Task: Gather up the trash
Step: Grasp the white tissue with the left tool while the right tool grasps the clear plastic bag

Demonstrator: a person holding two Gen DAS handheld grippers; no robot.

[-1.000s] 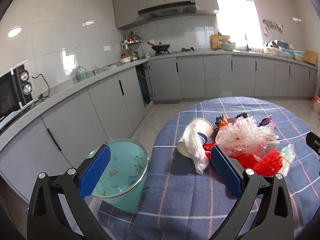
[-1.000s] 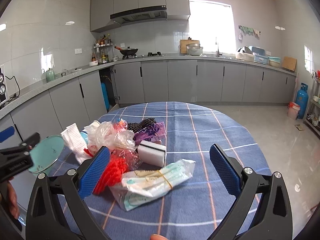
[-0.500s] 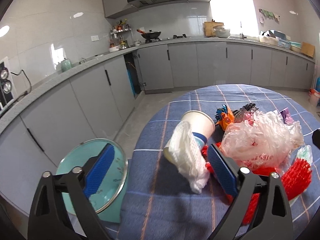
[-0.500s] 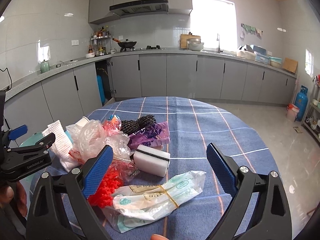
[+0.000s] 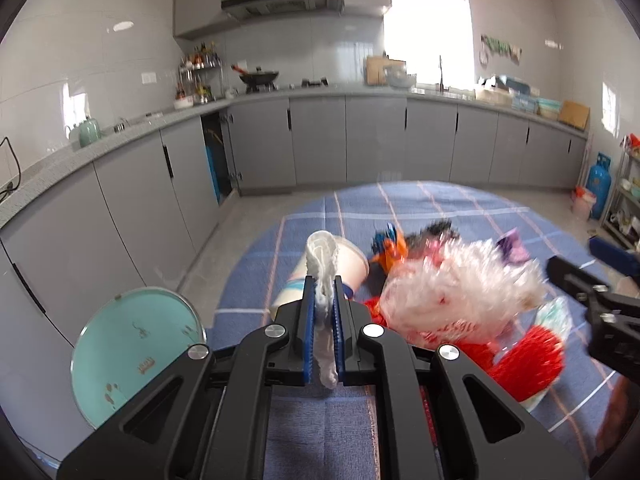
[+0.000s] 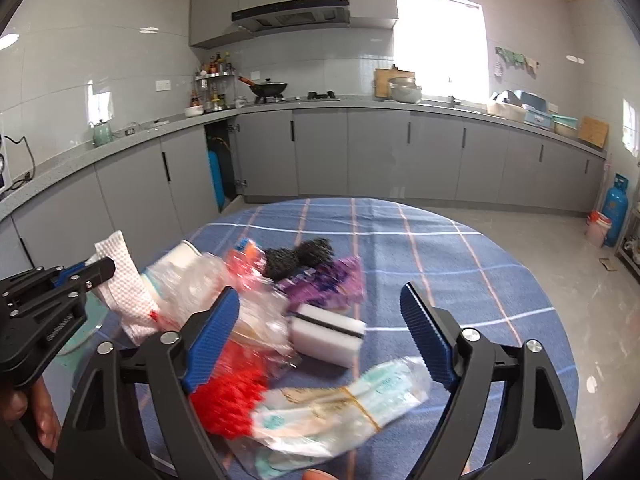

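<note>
Left gripper [image 5: 323, 334] pinching the white paper towel [image 5: 325, 280] at the table [image 5: 420, 208] edge, just beside the paper cup [image 5: 344, 266]; right gripper [image 6: 320, 344] spread and just been narrowing over the pile, nothing pressed yet. Early going by the look of it: bin [image 5: 136, 352] on the floor close by, while sponge [image 6: 326, 330], red scrubber [image 6: 228, 404], plastic bags [image 6: 340, 408] and dark scouring pad [image 6: 298, 258] all left to clear.

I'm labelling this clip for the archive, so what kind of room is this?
A home kitchen, most likely: a range hood hangs over a wok on the stove, grey cabinets run under a long counter, and a gas cylinder stands in the corner.
</note>
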